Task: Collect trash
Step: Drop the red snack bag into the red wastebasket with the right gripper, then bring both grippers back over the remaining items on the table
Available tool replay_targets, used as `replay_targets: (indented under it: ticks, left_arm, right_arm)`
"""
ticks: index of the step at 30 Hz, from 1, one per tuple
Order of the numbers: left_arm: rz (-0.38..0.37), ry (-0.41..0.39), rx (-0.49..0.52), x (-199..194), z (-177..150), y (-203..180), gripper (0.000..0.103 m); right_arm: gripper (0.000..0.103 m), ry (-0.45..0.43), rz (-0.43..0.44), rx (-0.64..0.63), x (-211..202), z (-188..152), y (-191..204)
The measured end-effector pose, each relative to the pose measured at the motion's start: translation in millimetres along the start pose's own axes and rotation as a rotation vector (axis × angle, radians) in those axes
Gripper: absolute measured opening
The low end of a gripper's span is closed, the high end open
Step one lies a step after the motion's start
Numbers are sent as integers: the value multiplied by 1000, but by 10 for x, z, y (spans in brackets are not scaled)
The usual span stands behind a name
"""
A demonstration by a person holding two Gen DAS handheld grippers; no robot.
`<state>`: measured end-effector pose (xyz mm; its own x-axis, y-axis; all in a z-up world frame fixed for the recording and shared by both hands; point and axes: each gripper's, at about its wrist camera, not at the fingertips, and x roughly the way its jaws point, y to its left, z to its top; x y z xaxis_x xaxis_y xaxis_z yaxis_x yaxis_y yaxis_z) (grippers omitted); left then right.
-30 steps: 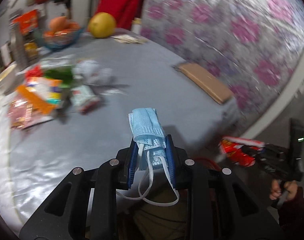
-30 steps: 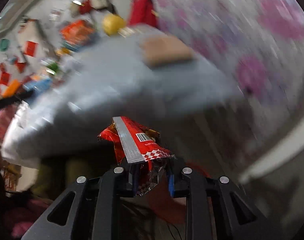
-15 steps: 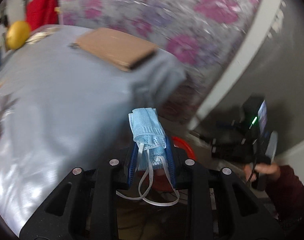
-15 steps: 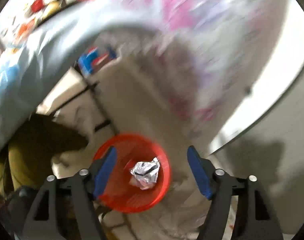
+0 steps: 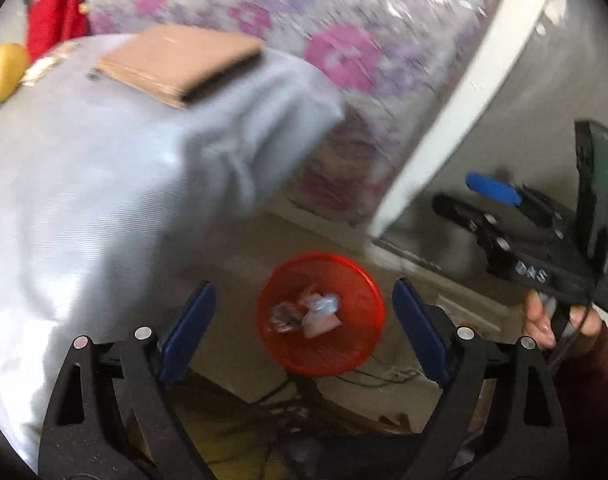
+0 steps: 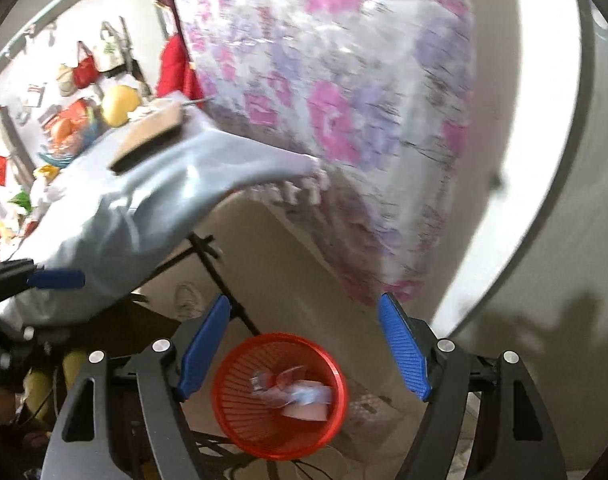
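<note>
1. Your left gripper (image 5: 304,328) has just let go: a second ago its jaws pinched a folded blue face mask, and they have just been opening. Now they stand wide apart with nothing between them.
2. Your right gripper (image 6: 304,352) dropped its red snack wrapper a little earlier; its jaws also stand wide and empty.
3. Both tools point down at the red basket (image 5: 360,344), which sits on the floor straight ahead of and below each pair of fingers, framed between the blue pads (image 5: 184,332).
4. Inside the basket you can see a crumpled heap (image 5: 304,314): something silvery, a pale blue patch that is likely the mask, and a pinkish piece. So this pair of items looks delivered, and I judge the next step is a return to the table.
5. More litter (image 6: 24,200) remains far back to the left of your right tool, on the grey tablecloth (image 6: 144,200).
6. Hard to make out: the basket contents are blurred, so individual pieces cannot be named with confidence. The litter on the table is small and smeared. The table's legs and the floor below your tools are largely hidden.
</note>
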<state>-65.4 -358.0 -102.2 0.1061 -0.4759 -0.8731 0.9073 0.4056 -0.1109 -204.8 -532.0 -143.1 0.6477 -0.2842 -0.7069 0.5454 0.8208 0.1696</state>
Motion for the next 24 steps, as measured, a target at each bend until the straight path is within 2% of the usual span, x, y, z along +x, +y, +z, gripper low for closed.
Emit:
replay_targets:
  ticks: [6,10,24]
  left_arm:
    - [124,-103,-99,-413,-128,419,92]
    - [173,-150,-188,-666,-279,764,93]
    - [275,-257,-506,-1332,-1026,1865,95]
  right_arm:
    - [78,-20,88,-40,-125,87,355]
    - [80,-29,144,-77,-150,127,645]
    - [87,-35,318,-207,-217,288,1752]
